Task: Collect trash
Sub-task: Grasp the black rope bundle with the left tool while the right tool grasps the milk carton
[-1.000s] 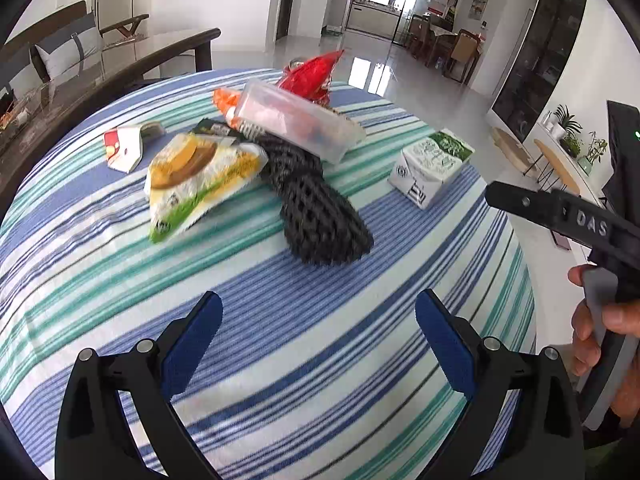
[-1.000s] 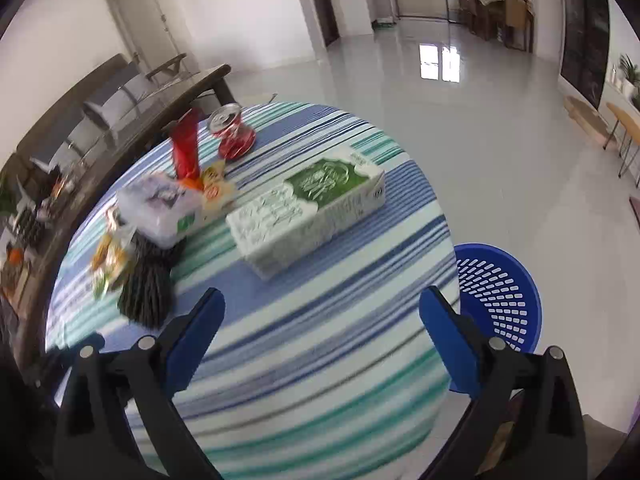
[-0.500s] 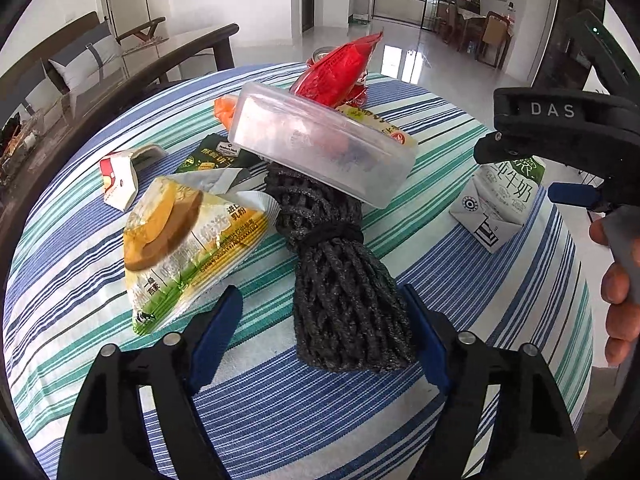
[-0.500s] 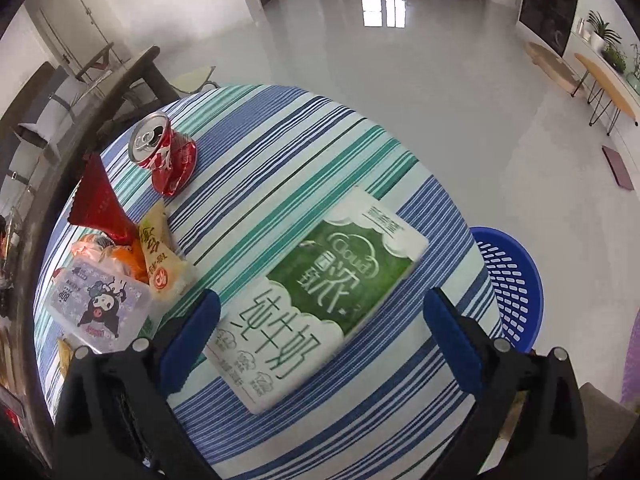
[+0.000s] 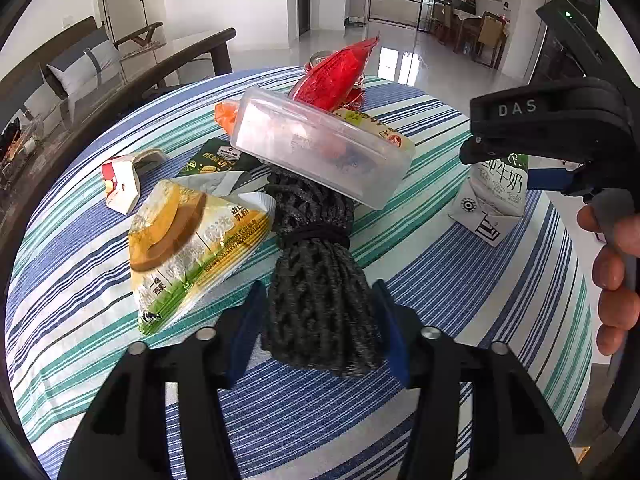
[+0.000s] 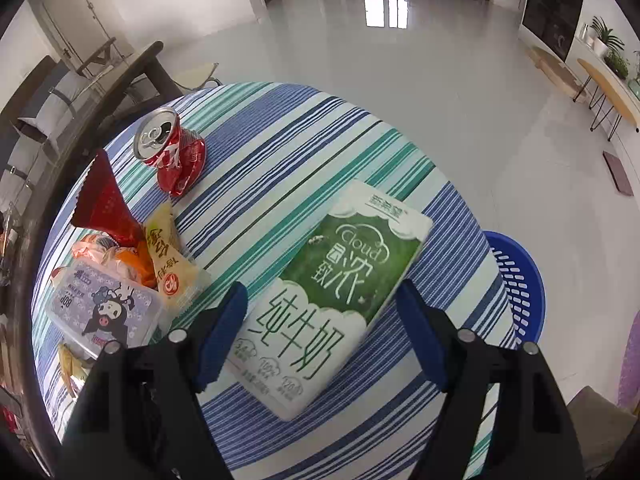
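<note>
While both sets of jaws have just been closing, the left gripper [image 5: 318,324] straddles the near end of the black mesh bundle [image 5: 316,276], pads seemingly touching its sides, firm grip unclear. Right gripper [image 6: 322,330] brackets the green milk carton [image 6: 332,300] lying flat, pads not yet on it. Both sit on the striped tablecloth [image 6: 280,152]; blue basket [image 6: 520,288] on the floor beyond the table edge.
</note>
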Available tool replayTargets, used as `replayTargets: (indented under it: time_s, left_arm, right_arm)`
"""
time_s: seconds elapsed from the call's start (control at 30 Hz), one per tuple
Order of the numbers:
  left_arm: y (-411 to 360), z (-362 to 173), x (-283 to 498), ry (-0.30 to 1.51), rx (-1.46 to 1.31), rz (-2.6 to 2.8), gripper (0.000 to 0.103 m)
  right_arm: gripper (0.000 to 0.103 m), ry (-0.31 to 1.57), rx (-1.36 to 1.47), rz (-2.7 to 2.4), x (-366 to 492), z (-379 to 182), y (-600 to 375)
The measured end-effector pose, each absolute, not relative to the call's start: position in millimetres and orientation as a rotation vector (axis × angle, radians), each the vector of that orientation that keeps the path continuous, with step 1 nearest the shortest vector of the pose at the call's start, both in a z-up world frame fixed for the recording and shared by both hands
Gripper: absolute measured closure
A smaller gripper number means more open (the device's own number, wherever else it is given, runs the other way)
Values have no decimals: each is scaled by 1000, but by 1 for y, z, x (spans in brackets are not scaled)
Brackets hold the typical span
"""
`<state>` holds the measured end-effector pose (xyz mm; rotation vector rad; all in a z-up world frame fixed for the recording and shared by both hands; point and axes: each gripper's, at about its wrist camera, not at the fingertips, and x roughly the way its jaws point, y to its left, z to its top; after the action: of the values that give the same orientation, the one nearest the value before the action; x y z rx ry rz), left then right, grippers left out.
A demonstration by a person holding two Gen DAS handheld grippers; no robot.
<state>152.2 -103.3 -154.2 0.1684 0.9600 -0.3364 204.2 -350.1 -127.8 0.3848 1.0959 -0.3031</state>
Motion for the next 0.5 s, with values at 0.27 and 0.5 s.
replayTargets:
  time_s: [0.27, 0.5]
  left_arm:
    - [-83, -146, 130, 973, 91, -419, 66]
    - [-41, -131, 83, 962, 71, -447, 66]
  right_arm:
    - [47, 1091, 291, -142, 171, -125, -351]
    - [48, 1129, 210, 200, 118, -125, -308]
